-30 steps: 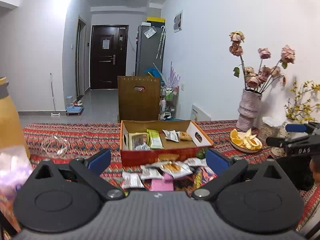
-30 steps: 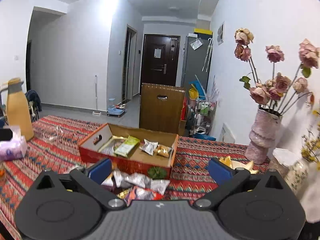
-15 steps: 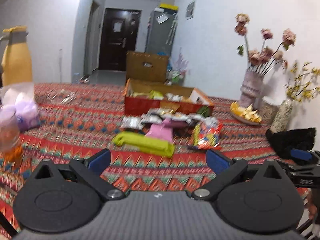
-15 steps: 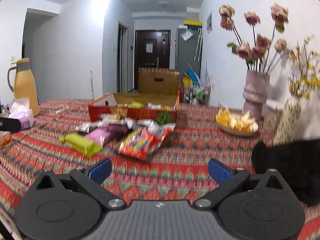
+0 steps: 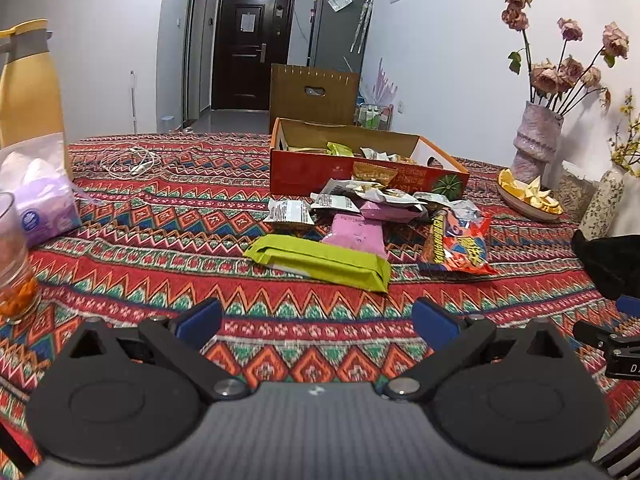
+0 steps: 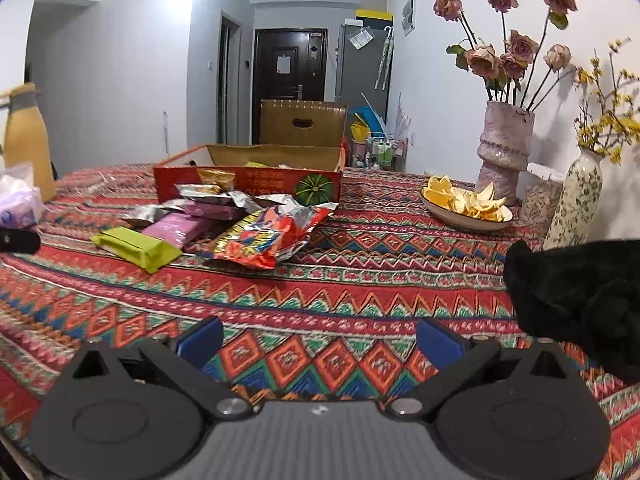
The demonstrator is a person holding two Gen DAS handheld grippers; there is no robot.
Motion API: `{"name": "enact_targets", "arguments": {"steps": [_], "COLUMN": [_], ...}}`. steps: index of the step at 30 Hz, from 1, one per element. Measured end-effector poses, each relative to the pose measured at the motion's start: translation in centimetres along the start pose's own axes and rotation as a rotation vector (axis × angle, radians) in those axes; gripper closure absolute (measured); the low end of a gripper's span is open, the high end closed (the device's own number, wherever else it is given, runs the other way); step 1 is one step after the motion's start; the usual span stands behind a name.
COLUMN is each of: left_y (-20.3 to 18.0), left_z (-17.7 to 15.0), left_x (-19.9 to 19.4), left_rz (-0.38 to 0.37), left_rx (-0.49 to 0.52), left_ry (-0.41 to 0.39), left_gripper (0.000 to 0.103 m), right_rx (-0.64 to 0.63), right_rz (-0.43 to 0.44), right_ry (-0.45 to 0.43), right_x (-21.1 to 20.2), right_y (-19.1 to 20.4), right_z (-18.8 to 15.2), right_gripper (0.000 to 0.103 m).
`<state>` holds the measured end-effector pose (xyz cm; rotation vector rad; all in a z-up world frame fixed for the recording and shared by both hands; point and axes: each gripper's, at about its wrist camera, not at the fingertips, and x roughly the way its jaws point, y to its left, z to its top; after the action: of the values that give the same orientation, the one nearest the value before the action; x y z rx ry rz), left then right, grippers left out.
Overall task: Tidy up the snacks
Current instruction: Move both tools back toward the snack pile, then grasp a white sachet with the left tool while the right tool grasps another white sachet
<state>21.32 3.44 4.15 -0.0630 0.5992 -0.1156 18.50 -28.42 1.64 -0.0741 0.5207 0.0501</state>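
A red cardboard box (image 5: 312,168) holding several snack packets stands on the patterned tablecloth; it also shows in the right wrist view (image 6: 256,182). In front of it lies a pile of snacks: a green pack (image 5: 320,260) (image 6: 136,246), a pink pack (image 5: 356,232) (image 6: 176,228), a red-orange bag (image 5: 460,240) (image 6: 268,236) and small silver packets (image 5: 292,212). My left gripper (image 5: 316,320) is open and empty, low over the cloth near the front edge. My right gripper (image 6: 318,338) is open and empty, to the right of the pile.
A yellow thermos (image 5: 28,80), tissue pack (image 5: 40,200) and glass (image 5: 12,264) stand at left. A plate of orange peel (image 6: 464,204), a pink vase with roses (image 6: 504,148), a floral vase (image 6: 576,200) and a black cloth (image 6: 580,296) are at right.
Both grippers have pulled back from the box and dropped low toward the table's near side. The snack pile now lies well ahead of them. Both stay open.
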Motion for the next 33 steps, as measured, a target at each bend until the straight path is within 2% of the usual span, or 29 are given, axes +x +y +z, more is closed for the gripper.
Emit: {"name": "enact_targets", "arguments": {"steps": [12,14,18,21,22,23,27,29,32,33], "left_y": [1.1,1.1,1.5,2.1,2.4,2.7,3.8,4.1,3.8,3.8], "left_z": [4.0,4.6,6.2,7.4,7.8,8.1,8.4,8.2,8.0,8.0], "left_x": [8.7,10.2,13.5,16.1,17.0,17.9,20.8,21.8,22.3,22.3], "left_rz": [0.028,0.028,0.027,0.034,0.046,0.051,0.018,0.012,0.024,0.016], "left_rx": [0.015,0.019,0.023,0.026,0.02,0.009,-0.027,-0.032,-0.002,0.006], "left_ry": [0.033,0.046,0.069,0.079,0.092,0.107,0.141,0.149,0.116,0.107], "left_gripper": [0.001,0.003,0.015,0.021,0.027,0.029,0.03,0.031,0.043,0.055], "right_rx": [0.003,0.013,0.032,0.029,0.032,0.038,0.098,0.141,0.203,0.211], "right_rz": [0.021,0.03,0.056,0.072,0.077,0.081,0.098,0.113,0.129,0.138], "right_ry": [0.022,0.017,0.014,-0.003,-0.012,-0.017,-0.001,0.032,0.088,0.106], "right_x": [8.1,9.6,12.7,15.1,15.9,16.7,21.2,23.4,26.2,26.8], "right_y": [-0.5,-0.6,-1.0,-1.4,-1.5,-1.6,-2.8,-3.4,-4.0,-4.1], "right_z": [4.0,4.9,6.9,8.9,9.5,10.1,12.3,12.5,12.1,11.9], "right_gripper": [0.0,0.0,0.002,0.008,0.011,0.016,0.027,0.037,0.05,0.053]}}
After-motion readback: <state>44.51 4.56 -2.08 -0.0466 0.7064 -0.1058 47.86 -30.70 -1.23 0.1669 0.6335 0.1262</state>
